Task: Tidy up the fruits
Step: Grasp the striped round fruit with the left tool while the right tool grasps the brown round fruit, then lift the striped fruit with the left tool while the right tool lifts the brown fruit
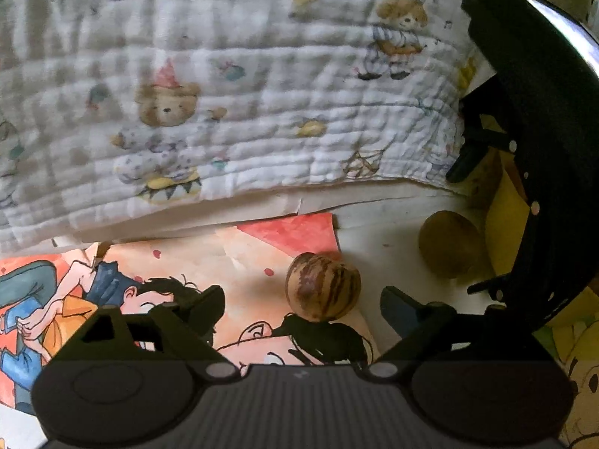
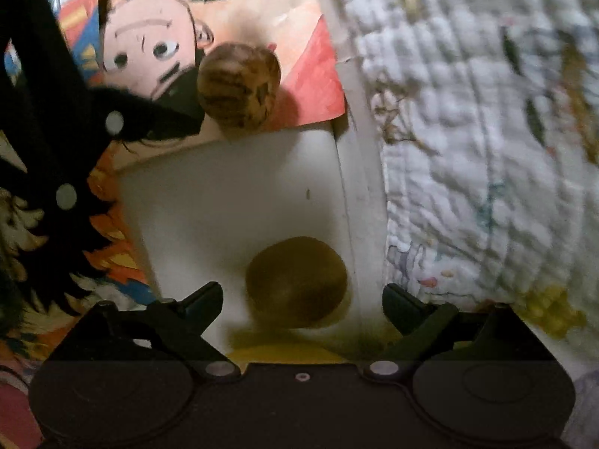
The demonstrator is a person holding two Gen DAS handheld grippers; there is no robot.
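Note:
A round striped brown-and-tan fruit (image 1: 322, 286) lies on a cartoon poster (image 1: 179, 262). My left gripper (image 1: 301, 305) is open, its fingers on either side of this fruit, not touching it. A brown kiwi (image 1: 449, 244) lies on the white surface to the right. In the right wrist view the kiwi (image 2: 296, 282) sits between the open fingers of my right gripper (image 2: 302, 305), untouched. The striped fruit (image 2: 239, 86) shows farther ahead. The right gripper's black body (image 1: 543, 149) fills the right edge of the left wrist view.
A white quilted blanket with teddy-bear prints (image 1: 224, 93) lies bunched along the far edge of the white surface (image 2: 232, 194). Yellow paper (image 1: 505, 217) lies under the right gripper. More cartoon pictures (image 2: 112, 254) cover the surface to the left.

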